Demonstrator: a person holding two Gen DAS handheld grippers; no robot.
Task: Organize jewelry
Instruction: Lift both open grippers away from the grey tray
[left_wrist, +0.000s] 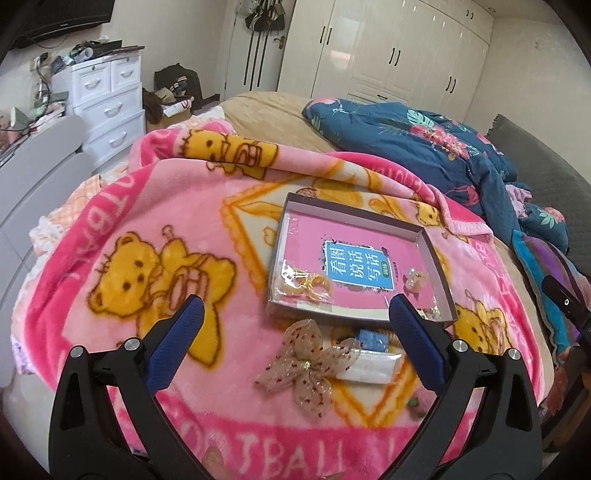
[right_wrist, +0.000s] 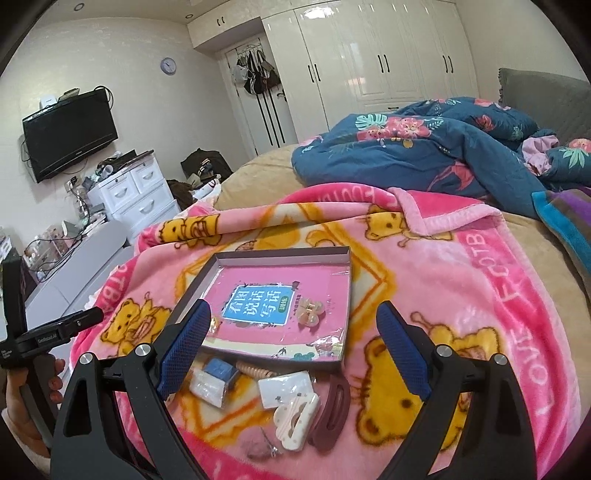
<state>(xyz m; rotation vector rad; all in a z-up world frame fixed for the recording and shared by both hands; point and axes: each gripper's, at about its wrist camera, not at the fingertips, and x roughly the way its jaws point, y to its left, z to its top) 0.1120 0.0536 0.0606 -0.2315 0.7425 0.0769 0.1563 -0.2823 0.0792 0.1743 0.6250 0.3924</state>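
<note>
A shallow grey box (left_wrist: 437, 258) (right_wrist: 349, 291) with a pink printed bottom lies on the pink bear blanket. Inside it are yellow jewelry in a clear bag (left_wrist: 306, 282) and a small pale flower clip (left_wrist: 414, 279) (right_wrist: 309, 312). In front of the box lie a sheer dotted bow (left_wrist: 308, 363), a blue cube (left_wrist: 373, 339) (right_wrist: 220, 369), a white packet (left_wrist: 369, 363) (right_wrist: 207, 387), a white earring card (right_wrist: 284, 387), a cream hair claw (right_wrist: 295, 422), a maroon hair clip (right_wrist: 332, 413) and a coiled hair tie (right_wrist: 255, 370). My left gripper (left_wrist: 295, 314) is open and empty above the bow. My right gripper (right_wrist: 293, 317) is open and empty above the loose pieces.
The blanket (left_wrist: 147, 229) covers a bed with a blue floral quilt (left_wrist: 424, 147) at the back right. White drawers (left_wrist: 110, 99) and a wall TV (right_wrist: 70, 134) stand at the left. The left gripper's body and hand show at the left of the right wrist view (right_wrist: 44, 336).
</note>
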